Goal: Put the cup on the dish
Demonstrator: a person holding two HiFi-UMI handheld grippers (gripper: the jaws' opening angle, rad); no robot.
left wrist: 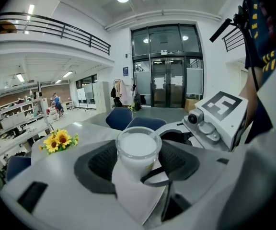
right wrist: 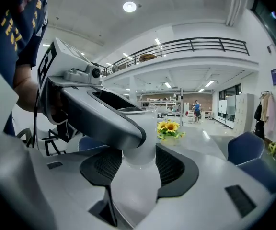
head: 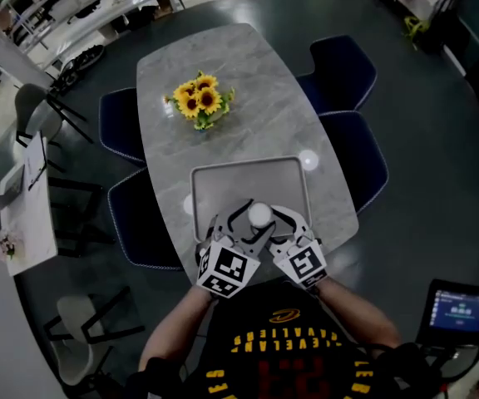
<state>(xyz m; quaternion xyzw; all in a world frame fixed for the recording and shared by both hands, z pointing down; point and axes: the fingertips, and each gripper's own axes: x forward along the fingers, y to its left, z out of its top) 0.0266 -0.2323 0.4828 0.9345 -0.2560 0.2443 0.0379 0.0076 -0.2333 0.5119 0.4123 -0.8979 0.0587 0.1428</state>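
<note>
A white cup stands up between my two grippers over the near part of the grey dish, a shallow rectangular tray; whether it rests on the dish is hidden. The left gripper comes at it from the left and the right gripper from the right, facing each other. In the left gripper view the cup fills the gap, with both dark pads against its sides. In the right gripper view the cup's base sits tight between the pads, and the left gripper's jaw crosses its upper part.
A bunch of sunflowers stands on the grey marble table beyond the dish. Dark blue chairs line both long sides. The table's near edge lies just under my hands. A small side table stands at the left.
</note>
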